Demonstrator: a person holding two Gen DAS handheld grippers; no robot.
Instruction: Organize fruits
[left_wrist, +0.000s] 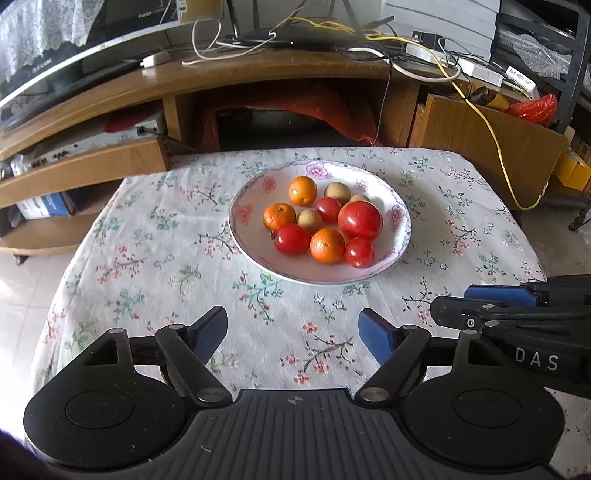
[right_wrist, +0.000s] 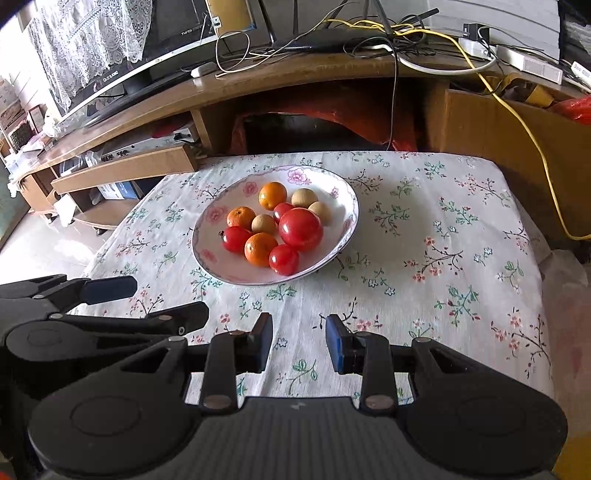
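Note:
A white flowered plate stands on the cloth-covered table and holds several fruits: oranges, red tomatoes, the biggest one, and small tan round fruits. My left gripper is open and empty, low over the table short of the plate. My right gripper is open and empty, also short of the plate. Each gripper shows at the side of the other's view: the right one, the left one.
The table has a floral cloth. Behind it stands a wooden TV stand with a television, cables and power strips. A cardboard box is at the back right. The tiled floor lies to the left.

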